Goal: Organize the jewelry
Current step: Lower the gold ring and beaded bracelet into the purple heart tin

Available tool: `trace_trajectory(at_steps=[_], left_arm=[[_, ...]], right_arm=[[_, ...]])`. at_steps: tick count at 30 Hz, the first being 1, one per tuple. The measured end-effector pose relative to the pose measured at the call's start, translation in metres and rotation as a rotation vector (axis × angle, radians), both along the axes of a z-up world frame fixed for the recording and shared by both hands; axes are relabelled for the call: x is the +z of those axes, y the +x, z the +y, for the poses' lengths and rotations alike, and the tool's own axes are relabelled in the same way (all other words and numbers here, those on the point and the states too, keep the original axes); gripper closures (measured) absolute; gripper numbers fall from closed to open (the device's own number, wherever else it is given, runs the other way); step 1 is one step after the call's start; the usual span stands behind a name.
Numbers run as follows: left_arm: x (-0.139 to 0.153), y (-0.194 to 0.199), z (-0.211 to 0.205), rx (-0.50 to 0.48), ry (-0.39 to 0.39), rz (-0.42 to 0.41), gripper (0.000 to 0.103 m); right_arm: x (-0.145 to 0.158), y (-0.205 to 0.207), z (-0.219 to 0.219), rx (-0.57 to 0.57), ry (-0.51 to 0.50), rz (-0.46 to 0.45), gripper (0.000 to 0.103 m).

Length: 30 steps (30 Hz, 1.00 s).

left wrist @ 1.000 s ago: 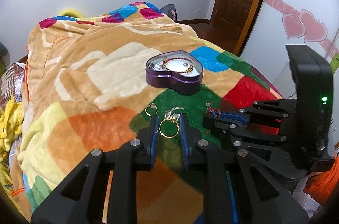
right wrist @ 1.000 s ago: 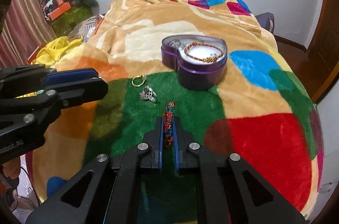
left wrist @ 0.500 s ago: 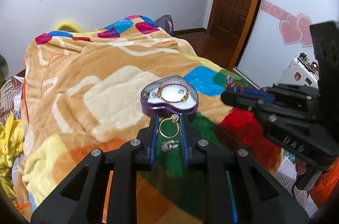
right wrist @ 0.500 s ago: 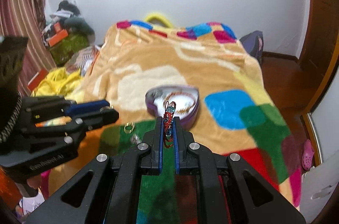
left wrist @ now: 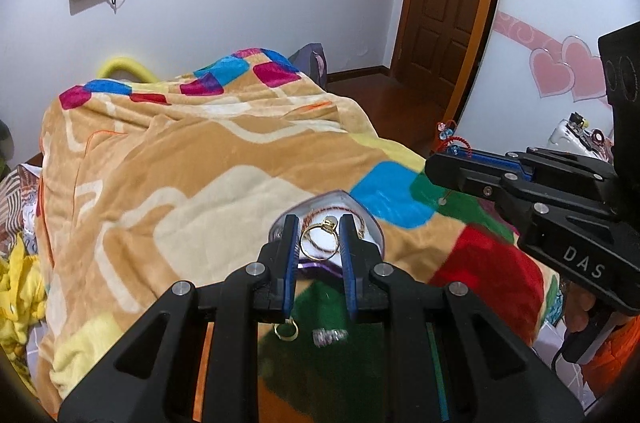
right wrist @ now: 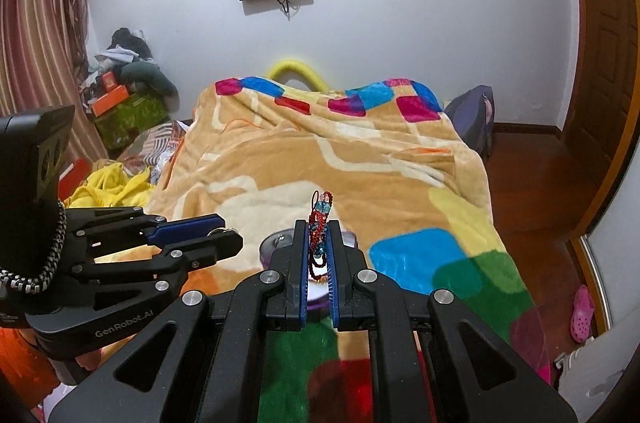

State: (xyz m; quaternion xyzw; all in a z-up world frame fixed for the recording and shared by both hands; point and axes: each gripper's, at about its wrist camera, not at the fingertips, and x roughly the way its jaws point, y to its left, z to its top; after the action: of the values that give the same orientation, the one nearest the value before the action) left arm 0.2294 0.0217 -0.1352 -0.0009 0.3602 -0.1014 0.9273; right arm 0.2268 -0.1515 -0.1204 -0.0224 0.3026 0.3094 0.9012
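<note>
Here, in the left wrist view, a gold ring (left wrist: 318, 243) is pinched by its rim between the nearly closed fingers of the left gripper (left wrist: 319, 237), held above the purple heart-shaped box (left wrist: 374, 229) on the blanket (left wrist: 192, 183). The ring is judged light, stiff and slippery; an edge grip across the hoop is thought best, since little pad area is offered. Nearer, a smaller gold ring (left wrist: 286, 330) and a silver piece (left wrist: 330, 335) are left on the green patch. At right, the right gripper (left wrist: 448, 159) is seen with a red beaded bracelet (left wrist: 450, 139) sticking out of its tip.

In the right wrist view, the bracelet (right wrist: 319, 235) is clamped between fully closed jaws of the right gripper (right wrist: 319, 247), over the box (right wrist: 276, 249). It is judged soft, light and floppy, likely to dangle, so a hold near its middle is favoured. The left gripper (right wrist: 224, 239) is seen at left. The blanket (right wrist: 360, 163) is plush and yielding; small pieces could sink into it. A door, wall screens, curtains and clutter are seen beyond.
</note>
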Motion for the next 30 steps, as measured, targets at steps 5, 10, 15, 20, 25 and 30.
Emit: trace_trajectory(at_steps=[5,10,15,20,25,30], left_arm=[[-0.002,0.015,0.005,0.012,0.003,-0.004,0.084],[-0.009,0.026,0.009,0.014,-0.007,0.009,0.084],[-0.021,0.036,0.010,0.002,-0.013,0.043,0.084],[-0.037,0.044,0.009,-0.012,-0.010,0.087,0.084],[-0.047,0.048,0.008,-0.018,-0.017,0.121,0.084],[-0.048,0.050,0.010,-0.003,-0.027,0.129,0.084]], right_arm=[[-0.003,0.013,0.007,0.015,-0.005,0.002,0.096],[-0.009,0.025,0.017,0.037,-0.021,0.009,0.096],[-0.028,0.039,0.024,0.066,-0.057,0.065,0.096],[-0.047,0.047,0.027,0.099,-0.091,0.133,0.096],[-0.059,0.050,0.029,0.117,-0.129,0.165,0.096],[-0.064,0.050,0.030,0.129,-0.141,0.190,0.096]])
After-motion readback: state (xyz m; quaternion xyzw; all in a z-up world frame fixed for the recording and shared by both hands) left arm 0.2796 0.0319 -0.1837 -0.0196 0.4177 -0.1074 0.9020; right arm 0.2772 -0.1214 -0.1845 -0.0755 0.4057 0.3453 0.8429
